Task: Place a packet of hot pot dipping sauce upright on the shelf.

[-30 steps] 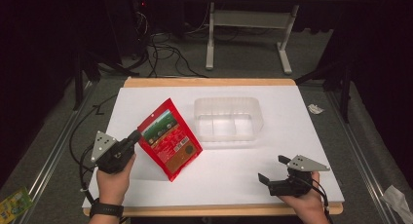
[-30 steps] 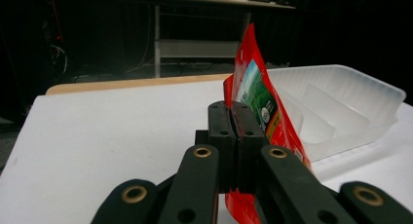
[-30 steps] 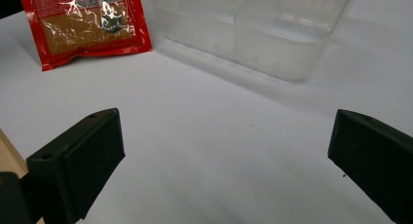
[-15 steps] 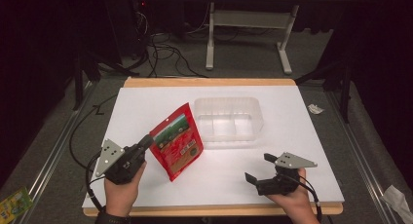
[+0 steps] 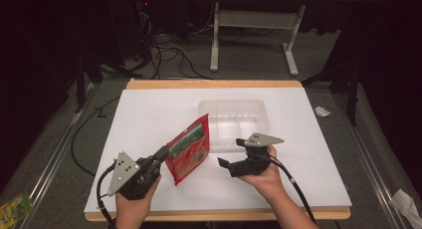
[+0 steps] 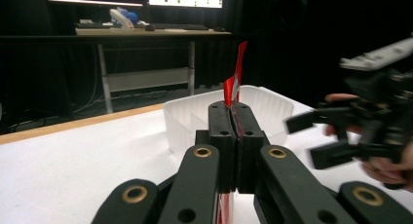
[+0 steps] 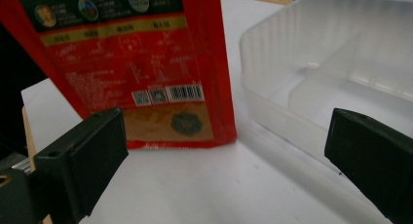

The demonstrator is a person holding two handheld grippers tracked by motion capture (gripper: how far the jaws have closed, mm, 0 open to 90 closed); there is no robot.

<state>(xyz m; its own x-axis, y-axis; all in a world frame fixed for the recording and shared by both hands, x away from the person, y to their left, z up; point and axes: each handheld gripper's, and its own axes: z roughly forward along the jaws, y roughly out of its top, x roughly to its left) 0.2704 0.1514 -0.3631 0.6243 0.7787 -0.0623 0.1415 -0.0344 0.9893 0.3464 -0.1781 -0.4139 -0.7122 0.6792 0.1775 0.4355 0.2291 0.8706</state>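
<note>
Left tongs (image 5: 161, 154) are clamped on one edge of the red snack pouch (image 5: 190, 149), which is held upright just above the white bench (image 5: 149, 119), presumably so it can be gripped a second time. Right tongs (image 5: 234, 166) are brought close with jaws apart. Beyond, a clear divided tray (image 5: 234, 120) is set ready.

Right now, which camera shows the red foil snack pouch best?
The right gripper view: the red foil snack pouch shows its printed face. The high view shows it small; the left gripper view shows it edge-on.
</note>
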